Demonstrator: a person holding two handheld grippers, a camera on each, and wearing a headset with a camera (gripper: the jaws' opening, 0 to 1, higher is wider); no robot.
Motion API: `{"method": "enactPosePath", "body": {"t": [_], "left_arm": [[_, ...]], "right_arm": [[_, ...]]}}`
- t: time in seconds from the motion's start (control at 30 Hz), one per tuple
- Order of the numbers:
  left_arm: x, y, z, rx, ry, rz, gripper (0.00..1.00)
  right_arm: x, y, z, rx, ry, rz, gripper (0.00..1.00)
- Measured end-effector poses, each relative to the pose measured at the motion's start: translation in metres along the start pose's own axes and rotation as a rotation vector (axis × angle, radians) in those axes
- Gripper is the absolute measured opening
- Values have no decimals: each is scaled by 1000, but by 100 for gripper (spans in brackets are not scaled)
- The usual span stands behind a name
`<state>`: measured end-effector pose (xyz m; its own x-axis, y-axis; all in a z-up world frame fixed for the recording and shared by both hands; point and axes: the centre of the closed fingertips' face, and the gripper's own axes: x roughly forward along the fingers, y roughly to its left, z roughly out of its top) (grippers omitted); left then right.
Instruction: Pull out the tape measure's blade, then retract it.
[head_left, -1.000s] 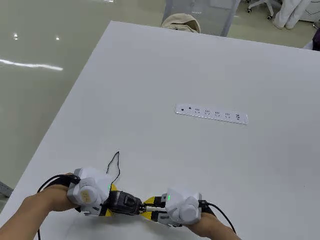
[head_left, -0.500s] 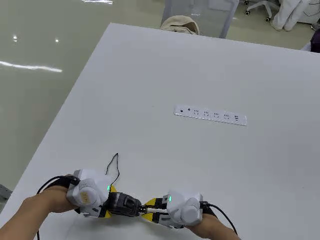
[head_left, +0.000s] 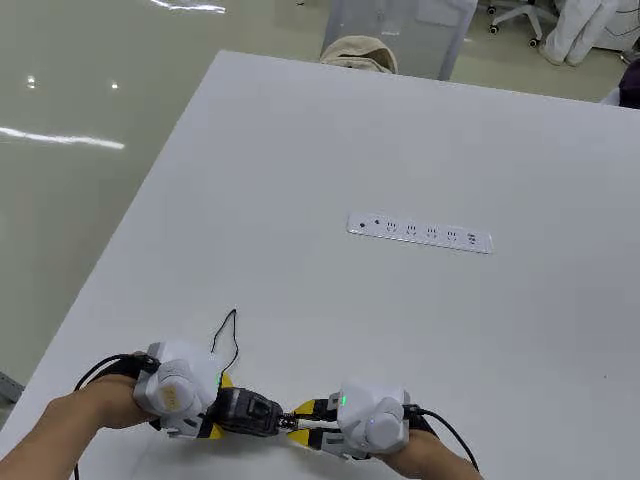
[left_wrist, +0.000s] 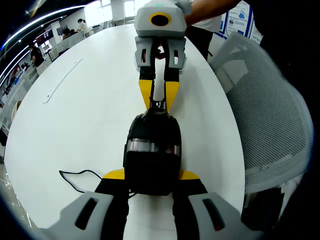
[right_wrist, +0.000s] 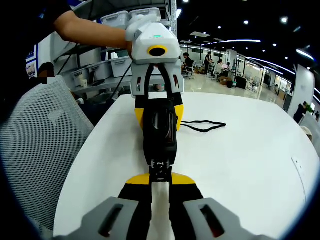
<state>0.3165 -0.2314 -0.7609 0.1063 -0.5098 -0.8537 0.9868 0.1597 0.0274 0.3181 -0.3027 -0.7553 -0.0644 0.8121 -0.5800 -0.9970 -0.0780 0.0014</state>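
Blade (left_wrist: 159, 91) about as short as before.

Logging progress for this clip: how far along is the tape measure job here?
Done: the left gripper holds the tape measure and the right gripper pinches its blade. In hand: only a short stretch of blade is out. Left: a full pull, if not yet made, then the retraction.

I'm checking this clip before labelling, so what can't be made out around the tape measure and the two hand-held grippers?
Blade markings: right gripper view, washed out white between the right hand-held gripper's jaws; head view, too small.
Tape measure sides: left gripper view, covered by the left hand-held gripper's jaws.
Power strip sockets: head view, too small.
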Motion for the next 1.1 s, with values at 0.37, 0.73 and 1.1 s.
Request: {"method": "enactPosePath", "body": {"t": [0.37,0.73,1.1], "left_arm": [[0,0,0,-1,1,0,29],[0,-1,1,-2,4,-1,29],[1,-1,1,1,9,-1,29]], "right_arm": [[-4,0,-2,-1,0,-1,10],[-11,1,-4,-3,4,2,10],[-15,1,-6,1,3,4,10]]}}
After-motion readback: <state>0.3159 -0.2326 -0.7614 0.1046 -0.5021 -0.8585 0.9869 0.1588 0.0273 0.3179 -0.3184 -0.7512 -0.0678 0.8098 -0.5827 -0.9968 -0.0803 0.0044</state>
